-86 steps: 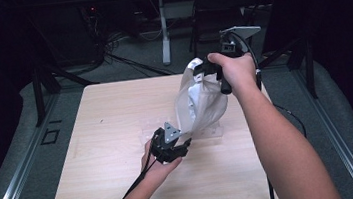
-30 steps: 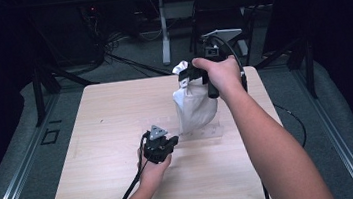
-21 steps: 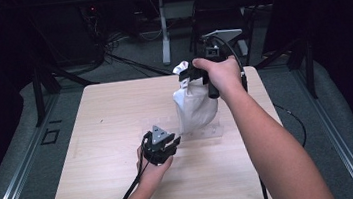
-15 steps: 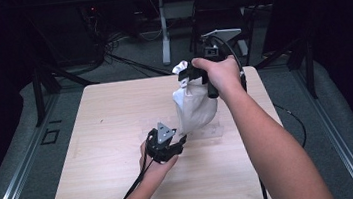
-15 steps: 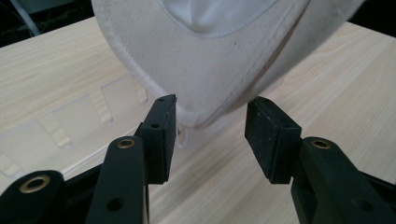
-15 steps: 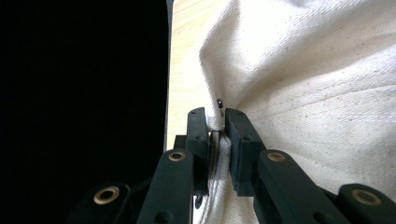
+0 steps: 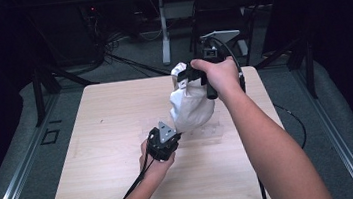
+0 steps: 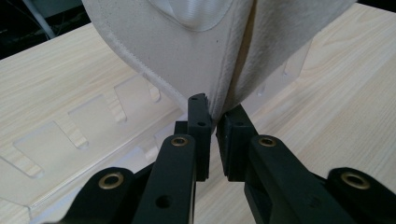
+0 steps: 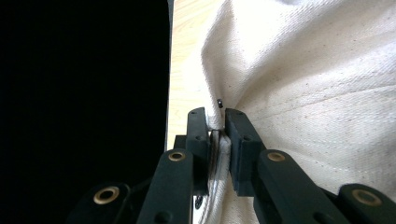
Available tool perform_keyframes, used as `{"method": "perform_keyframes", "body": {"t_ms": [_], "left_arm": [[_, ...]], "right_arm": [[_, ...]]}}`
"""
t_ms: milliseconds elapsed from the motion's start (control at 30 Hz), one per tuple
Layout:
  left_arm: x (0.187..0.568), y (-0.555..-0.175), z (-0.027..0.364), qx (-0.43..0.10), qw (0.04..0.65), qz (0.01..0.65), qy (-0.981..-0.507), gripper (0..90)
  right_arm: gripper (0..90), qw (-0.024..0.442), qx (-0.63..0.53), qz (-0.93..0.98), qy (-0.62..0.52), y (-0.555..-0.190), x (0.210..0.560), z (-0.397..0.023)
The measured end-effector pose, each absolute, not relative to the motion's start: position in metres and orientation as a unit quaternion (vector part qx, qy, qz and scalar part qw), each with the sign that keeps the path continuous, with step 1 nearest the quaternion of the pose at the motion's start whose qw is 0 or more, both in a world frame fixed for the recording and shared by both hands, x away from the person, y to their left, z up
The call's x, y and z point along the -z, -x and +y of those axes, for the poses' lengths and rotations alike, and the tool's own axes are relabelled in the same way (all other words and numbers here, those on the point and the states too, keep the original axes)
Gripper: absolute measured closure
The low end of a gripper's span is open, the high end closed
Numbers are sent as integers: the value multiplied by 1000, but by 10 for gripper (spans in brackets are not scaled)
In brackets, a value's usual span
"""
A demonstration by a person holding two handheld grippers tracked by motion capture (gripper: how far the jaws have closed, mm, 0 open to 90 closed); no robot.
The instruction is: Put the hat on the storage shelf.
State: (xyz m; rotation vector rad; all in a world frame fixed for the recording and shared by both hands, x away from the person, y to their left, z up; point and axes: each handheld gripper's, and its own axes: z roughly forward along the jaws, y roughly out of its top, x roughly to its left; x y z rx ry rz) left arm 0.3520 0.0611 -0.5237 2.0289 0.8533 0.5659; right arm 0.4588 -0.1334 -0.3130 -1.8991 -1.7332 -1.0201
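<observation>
A cream cloth bag (image 7: 191,105) hangs above the wooden table (image 7: 93,134). My right gripper (image 7: 183,76) holds it up, shut on its bunched top hem (image 9: 219,133). Something rounded bulges inside the bag (image 8: 196,14). My left gripper (image 7: 174,133) sits low at the bag's bottom corner. In the left gripper view its jaws stand nearly together, and the bag's lower seam (image 8: 214,105) drops between the fingertips (image 8: 199,114). Under the bag, a clear plastic plate (image 8: 70,135) with cut slots lies flat on the table.
The clear plate (image 7: 207,126) lies right of the table's centre. A dark chair (image 7: 224,3), a table leg and cables stand beyond the far edge. Grey floor surrounds the table. Both forearms come in from the bottom edge.
The left gripper, which had dropped away from the bag a second ago, has moved up and right to the bag's bottom corner and closed there. The right gripper has held the bag steady.
</observation>
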Motion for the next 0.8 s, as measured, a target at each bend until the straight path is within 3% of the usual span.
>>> {"method": "perform_keyframes", "body": {"t_ms": [333, 633, 800], "left_arm": [[536, -352, 70, -208, 445, 360, -794, 849], [554, -358, 79, -157, 446, 388, -791, 855], [557, -354, 77, -173, 445, 385, -790, 850]], "right_arm": [[791, 186, 355, -616, 678, -459, 321, -136], [723, 186, 350, -620, 677, -460, 327, -137], [717, 186, 349, -620, 678, -460, 327, -141]]}}
